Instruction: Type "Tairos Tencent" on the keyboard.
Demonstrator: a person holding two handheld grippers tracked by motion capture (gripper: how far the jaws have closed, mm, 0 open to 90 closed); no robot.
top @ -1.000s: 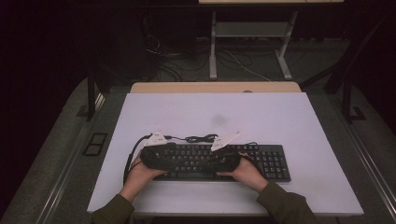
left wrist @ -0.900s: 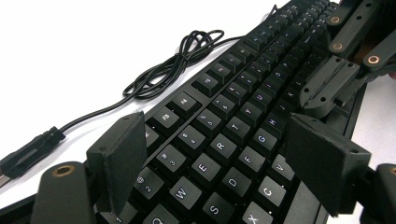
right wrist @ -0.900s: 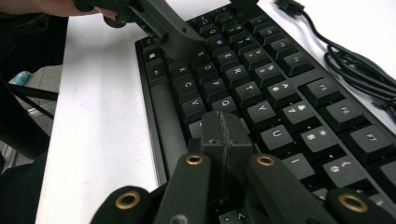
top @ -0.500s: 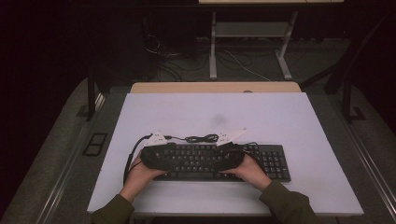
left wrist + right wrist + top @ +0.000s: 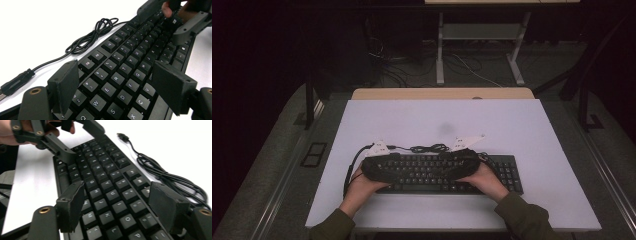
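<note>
Near the front edge of the pale, smooth tabletop point(image 5: 532, 135) lies my flat black keyboard point(image 5: 502, 172), matte square keys in rows. Both left tongs point(image 5: 120, 85) and right tongs point(image 5: 120, 205) gape wide across it, blocky pads apart; its thin glossy cable point(image 5: 92, 35) coils beside.

The right gripper point(image 5: 115, 207) hangs low over a black keyboard point(image 5: 105, 182), its two black jaws spread wide apart, one to each side of the middle key rows, with lettered keys such as J, K and L showing between them. The keyboard runs away from the camera across a white table point(image 5: 175, 147). Beside it lies its black cable point(image 5: 160, 173), bunched in loose loops and ending in a plug point(image 5: 123, 137) near the far end. At that far end, the left gripper point(image 5: 67, 142) is over the keys, held by a hand point(image 5: 10, 135).
</note>
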